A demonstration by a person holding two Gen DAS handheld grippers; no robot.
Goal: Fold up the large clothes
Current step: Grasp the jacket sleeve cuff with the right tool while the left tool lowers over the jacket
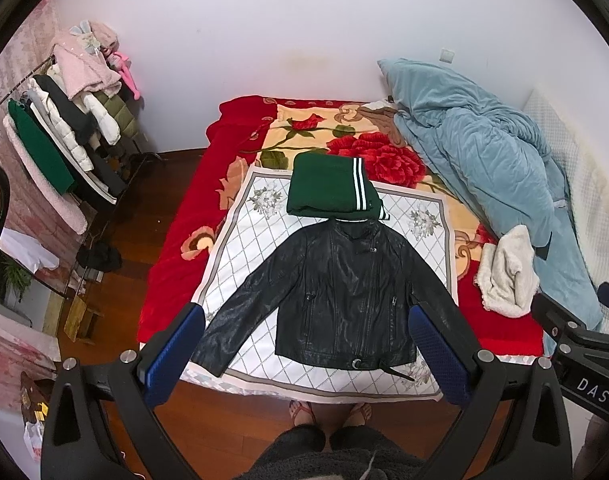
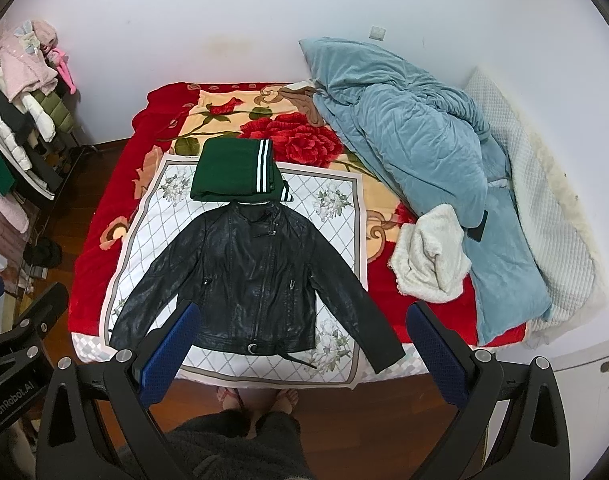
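Both grippers hang above the foot of the bed with nothing in them. On my left gripper [image 1: 306, 354] the blue fingers [image 1: 172, 354] stand wide apart, and through the gap I see the lower half of the black jacket [image 1: 336, 292]. My right gripper [image 2: 304, 350] is spread just as wide; its blue fingers [image 2: 436, 354] frame the jacket's hem and one sleeve without touching either. In the left wrist view the right gripper's black body shows at the right edge, and in the right wrist view the left gripper's body shows at the left edge, so I judge the two to be side by side.

I see the jacket lying flat and face up on a white sheet [image 2: 336, 236] with a diamond pattern and flower corners, which is spread over a red flowered blanket [image 2: 104, 248]. Both sleeves are stretched out and angled down toward the near edge of the bed, and a belt strap trails from the hem. Its collar touches a folded green garment [image 2: 228, 172] with white stripes, which sits at the far end of the sheet.

To the right of the jacket lies a crumpled cream fleece [image 2: 428, 260], and beyond it a rumpled blue quilt [image 2: 416, 140] along the wall side. A clothes rack [image 1: 64, 120] loaded with coats stands on the left of the room. I see my own feet in sandals [image 1: 328, 412] on the wooden floor at the bed's edge.
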